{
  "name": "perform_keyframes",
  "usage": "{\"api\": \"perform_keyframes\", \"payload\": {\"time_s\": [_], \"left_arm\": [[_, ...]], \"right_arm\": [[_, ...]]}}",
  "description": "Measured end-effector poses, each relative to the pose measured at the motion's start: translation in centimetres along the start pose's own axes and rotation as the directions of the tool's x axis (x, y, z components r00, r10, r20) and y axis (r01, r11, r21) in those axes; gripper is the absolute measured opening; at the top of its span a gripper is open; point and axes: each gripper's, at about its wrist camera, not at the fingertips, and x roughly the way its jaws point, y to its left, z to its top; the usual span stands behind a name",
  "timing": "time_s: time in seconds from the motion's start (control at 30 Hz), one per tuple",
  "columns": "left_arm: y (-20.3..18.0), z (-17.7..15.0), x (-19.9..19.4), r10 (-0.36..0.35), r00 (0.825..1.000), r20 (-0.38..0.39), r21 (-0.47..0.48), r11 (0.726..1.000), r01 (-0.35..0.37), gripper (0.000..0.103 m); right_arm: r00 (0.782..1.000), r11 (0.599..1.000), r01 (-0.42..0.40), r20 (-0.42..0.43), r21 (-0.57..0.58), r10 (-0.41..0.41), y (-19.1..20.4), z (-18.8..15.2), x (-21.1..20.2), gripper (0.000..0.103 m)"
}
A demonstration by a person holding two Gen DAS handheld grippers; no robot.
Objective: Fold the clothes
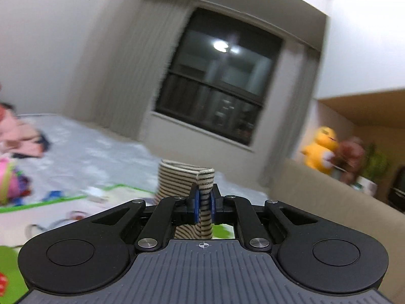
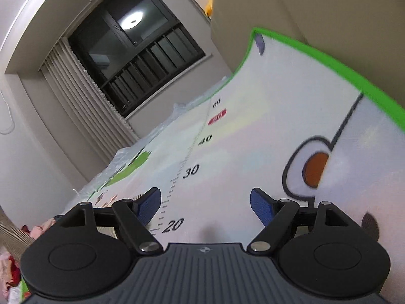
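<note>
Left gripper [image 1: 204, 198] pinches a fold of the striped cream-and-black garment [image 1: 182, 185], lifted above the play mat [image 1: 76, 210]; cloth sticks up past the blue pads [image 1: 196, 200]. Right gripper [image 2: 205, 202] is spread wide, nothing between its fingers, hovering over the mat's printed ruler scale [image 2: 187, 167]. Pile of pink clothes [image 1: 17, 136] sits far left, blurred.

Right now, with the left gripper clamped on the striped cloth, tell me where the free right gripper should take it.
Take the striped cloth on its rounded folded edge, opposite the left gripper, coming from the open side. That edge stands raised and clear, and a second hold there should spread the cloth. The right gripper is open over the mat.
</note>
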Motion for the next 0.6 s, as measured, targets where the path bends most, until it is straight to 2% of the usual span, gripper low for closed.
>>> {"api": "perform_keyframes", "payload": {"time_s": [0.1, 0.23, 0.3, 0.37, 0.43, 0.5, 0.6], "left_arm": [[-5.0, -2.4, 2.5, -0.103, 0.991, -0.089, 0.003, 0.995, 0.104, 0.010], [-10.7, -6.3, 6.0, -0.220, 0.955, -0.198, 0.001, 0.974, 0.225, 0.010], [-12.7, -8.0, 7.1, -0.264, 0.935, -0.235, -0.014, 0.963, 0.269, 0.021], [-13.8, -9.2, 7.9, -0.305, 0.916, -0.261, -0.038, 0.951, 0.306, 0.024], [-14.2, -9.8, 8.3, -0.333, 0.902, -0.275, -0.060, 0.942, 0.330, 0.035], [-14.2, -10.0, 8.4, -0.337, 0.900, -0.276, -0.066, 0.941, 0.332, 0.056], [-12.3, -10.3, 7.9, -0.306, 0.910, -0.279, -0.055, 0.951, 0.303, 0.058]], "right_arm": [[1.000, 0.999, -0.025, 0.005, -0.026, 0.025, 0.4, -0.2, -0.1, 0.079], [0.999, 0.998, -0.045, -0.003, -0.039, 0.044, 0.5, -0.3, 0.0, 0.080], [0.999, 0.998, -0.050, -0.009, -0.028, 0.050, 0.3, -0.2, 0.1, 0.080], [0.998, 0.998, -0.055, -0.014, -0.018, 0.054, 0.1, -0.2, 0.3, 0.080], [0.998, 0.998, -0.058, -0.020, -0.016, 0.058, 0.0, -0.2, 0.5, 0.080], [0.998, 0.998, -0.058, -0.028, -0.017, 0.057, 0.0, -0.3, 0.5, 0.081], [0.998, 0.998, -0.053, -0.039, -0.021, 0.052, 0.1, -0.2, 0.7, 0.081]]}}
